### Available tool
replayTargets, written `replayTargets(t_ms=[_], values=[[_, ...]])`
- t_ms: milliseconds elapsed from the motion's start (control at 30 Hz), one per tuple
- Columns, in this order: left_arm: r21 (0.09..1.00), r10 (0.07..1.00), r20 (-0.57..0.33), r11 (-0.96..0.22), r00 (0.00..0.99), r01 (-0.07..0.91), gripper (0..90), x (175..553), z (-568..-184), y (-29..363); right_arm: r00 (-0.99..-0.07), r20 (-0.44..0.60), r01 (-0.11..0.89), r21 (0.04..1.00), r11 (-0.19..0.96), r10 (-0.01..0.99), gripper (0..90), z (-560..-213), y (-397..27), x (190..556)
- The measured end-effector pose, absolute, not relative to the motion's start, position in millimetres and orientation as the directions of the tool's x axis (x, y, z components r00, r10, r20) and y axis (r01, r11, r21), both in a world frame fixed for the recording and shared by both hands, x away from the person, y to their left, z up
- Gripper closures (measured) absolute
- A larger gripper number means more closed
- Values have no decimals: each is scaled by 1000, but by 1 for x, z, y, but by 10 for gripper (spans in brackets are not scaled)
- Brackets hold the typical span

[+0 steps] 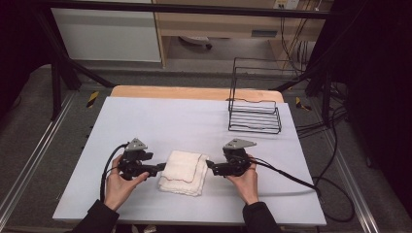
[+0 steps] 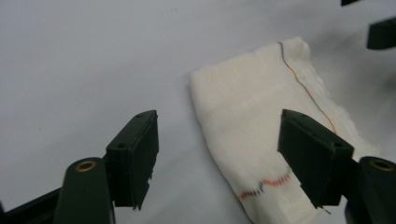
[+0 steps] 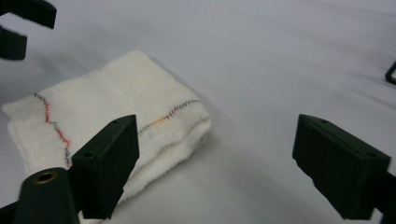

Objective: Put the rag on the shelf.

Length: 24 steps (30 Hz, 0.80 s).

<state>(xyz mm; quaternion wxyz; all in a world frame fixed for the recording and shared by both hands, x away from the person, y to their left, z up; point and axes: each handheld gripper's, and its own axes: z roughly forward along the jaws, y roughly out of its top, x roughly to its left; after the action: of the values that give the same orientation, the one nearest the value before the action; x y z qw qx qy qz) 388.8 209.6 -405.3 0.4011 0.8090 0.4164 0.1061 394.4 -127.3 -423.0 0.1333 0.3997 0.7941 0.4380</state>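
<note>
The folded towel point(image 1: 183, 172) lies on the table point(image 1: 194, 121), looks folded; both the left gripper point(image 1: 159, 168) and right gripper point(image 1: 210, 165) have jaws wide, holding nothing. Next, maybe carry it to the far wire rack point(image 1: 254, 116)

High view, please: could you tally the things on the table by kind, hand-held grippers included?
Folded white cloth: 1
Black wire rack: 1
Hand-held grippers: 2, the left hand-held gripper and the right hand-held gripper, both open at either side of the cloth
Total: 4
</note>
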Motion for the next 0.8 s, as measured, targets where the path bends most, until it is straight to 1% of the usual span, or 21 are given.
replayTargets(t_ms=[33,67,200,267,333,467,533,633,733,800], values=[[738,763,-164,-325,625,591,265,394,-406,210,-637,142,527,798,293,758,112,-425,-135,392],[737,767,-162,-325,621,593,265,398,-406,209,-637,142,527,798,293,758,112,-425,-135,392],[729,767,-163,-331,621,600,255,415,-412,202,-634,143,540,786,303,760,57,-430,-148,388],[725,764,-172,-329,621,605,256,421,-416,198,-633,145,545,781,305,760,42,-433,-153,384],[730,770,-159,-329,618,599,257,426,-419,192,-639,144,542,781,310,756,28,-434,-157,382],[721,772,-125,-360,623,591,282,433,-426,182,-629,167,543,793,275,759,26,-434,-162,379],[717,774,-127,-360,620,596,307,435,-431,178,-631,161,538,796,278,759,22,-435,-163,378],[702,779,-127,-367,614,610,373,438,-436,175,-631,160,540,793,282,759,22,-437,-161,376],[697,778,-139,-363,613,619,447,439,-439,173,-631,160,542,791,284,759,23,-438,-161,376],[701,776,-139,-362,615,615,514,440,-441,171,-633,164,542,791,283,756,28,-438,-160,376]])
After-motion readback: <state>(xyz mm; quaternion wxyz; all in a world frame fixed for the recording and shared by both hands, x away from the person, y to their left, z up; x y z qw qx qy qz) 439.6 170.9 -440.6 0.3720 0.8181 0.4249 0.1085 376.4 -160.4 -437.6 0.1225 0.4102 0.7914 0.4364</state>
